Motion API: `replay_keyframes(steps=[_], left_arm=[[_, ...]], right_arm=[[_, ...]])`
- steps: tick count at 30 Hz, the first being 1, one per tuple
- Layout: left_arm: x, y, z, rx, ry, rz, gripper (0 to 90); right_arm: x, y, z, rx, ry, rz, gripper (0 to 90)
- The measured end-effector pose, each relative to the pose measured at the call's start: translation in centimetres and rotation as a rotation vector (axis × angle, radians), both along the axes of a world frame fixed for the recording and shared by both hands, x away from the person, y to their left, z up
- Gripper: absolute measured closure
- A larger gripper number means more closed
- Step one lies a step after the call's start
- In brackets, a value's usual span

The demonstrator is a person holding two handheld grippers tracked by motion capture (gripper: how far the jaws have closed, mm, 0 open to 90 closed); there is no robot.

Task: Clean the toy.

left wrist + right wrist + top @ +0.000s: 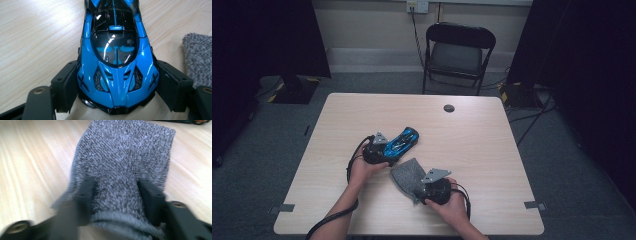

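Car in left tongs, sock in right.
My left tongs clamp the blue toy car on the surface; right tongs pinch the grey sock, bunching it.

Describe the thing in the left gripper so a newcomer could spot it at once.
On the pale wooden table, look just left of centre, beside the grey knitted cloth. The left gripper clamps a toy sports car: glossy blue with black glass, the only shiny thing there.

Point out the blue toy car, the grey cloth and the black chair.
blue toy car [116, 82]: left gripper view, on its front hood.
grey cloth [125, 157]: right gripper view, on its knitted middle.
black chair [457, 57]: high view, on its seat.
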State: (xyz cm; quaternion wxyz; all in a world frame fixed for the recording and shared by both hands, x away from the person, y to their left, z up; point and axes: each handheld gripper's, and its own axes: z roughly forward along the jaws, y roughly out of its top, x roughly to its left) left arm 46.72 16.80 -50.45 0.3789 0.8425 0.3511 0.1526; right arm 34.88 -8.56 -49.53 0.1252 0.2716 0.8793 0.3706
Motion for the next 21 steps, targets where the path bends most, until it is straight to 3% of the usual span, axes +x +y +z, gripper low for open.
replay_keyframes(steps=[2,5,9,11,17,19,21], left_arm=[[0.0,0.0,0.0,0.000,0.000,0.001,25.5],[0.0,0.0,0.0,-0.004,-0.002,0.006,25.5],[-0.1,-0.1,-0.1,-0.014,-0.001,0.013,25.5],[0.0,0.0,0.0,-0.007,-0.006,0.012,25.4],[0.0,0.0,0.0,0.006,-0.004,0.001,25.4],[0.0,0.0,0.0,-0.001,0.001,0.003,25.4],[0.0,0.0,0.0,-0.006,-0.004,0.010,25.4]], right_arm=[[0.2,-0.2,0.1,-0.007,-0.008,-0.010,64.4],[0.5,-0.3,0.2,-0.006,-0.003,-0.014,70.4],[1.5,-0.8,1.3,0.041,0.002,-0.031,70.9],[2.5,-1.2,2.7,0.092,-0.010,-0.051,70.9],[5.7,-0.8,6.4,0.093,-0.074,-0.074,70.9],[7.0,-0.3,7.1,0.109,-0.079,-0.084,70.9],[7.9,0.6,7.3,0.093,-0.087,-0.076,70.9]])
